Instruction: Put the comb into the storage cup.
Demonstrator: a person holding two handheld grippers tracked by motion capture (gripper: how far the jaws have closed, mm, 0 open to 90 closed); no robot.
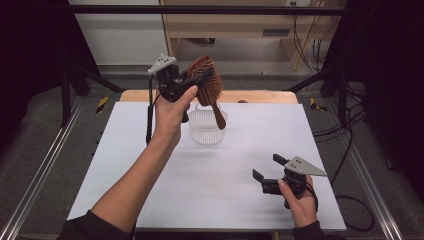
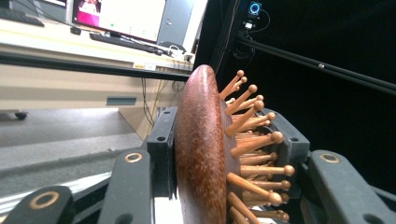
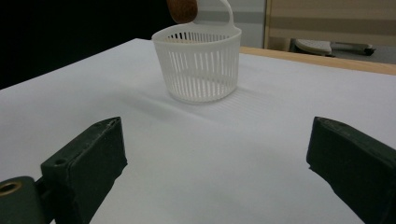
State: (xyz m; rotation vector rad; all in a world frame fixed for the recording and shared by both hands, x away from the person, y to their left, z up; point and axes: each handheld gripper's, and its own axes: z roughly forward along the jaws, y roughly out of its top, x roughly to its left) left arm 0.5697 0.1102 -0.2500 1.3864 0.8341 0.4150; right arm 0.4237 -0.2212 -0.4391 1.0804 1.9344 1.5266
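A: What is the left gripper (image 1: pixel 192 80) doing with that wooden hairbrush (image 1: pixel 207 85)?

B: It is clamping the brush head between its jaws, one pad on the smooth domed back, the other in among the ball-tipped bristles (image 2: pixel 254 140). It is holding the brush in the air over the far middle of the bench (image 1: pixel 150 165), handle hanging down, and the handle's tip is dipping at the rim of the white slatted basket (image 1: pixel 206 127).

A: Why grip the head rather than the handle?

B: Likely so the handle is leading the way in. The basket is narrow, so the slim end is going first while the wide head is staying up in the gripper.

A: And the right gripper (image 1: pixel 272 170)?

B: It is resting near the right front corner of the bench, jaws standing wide apart with nothing between them. It is pointing toward the basket (image 3: pixel 198 65), probably waiting clear of the work or ready to steady it.

A: Is the basket standing well?

B: It is standing upright on the white surface, its loop handle at the far side. It looks light, so a nudge from the brush could tip it.

A: Any label or writing?

B: None that can be read on the brush, the basket or the grippers. A monitor (image 2: pixel 119 18) is glowing in the background, its text too small to make out.
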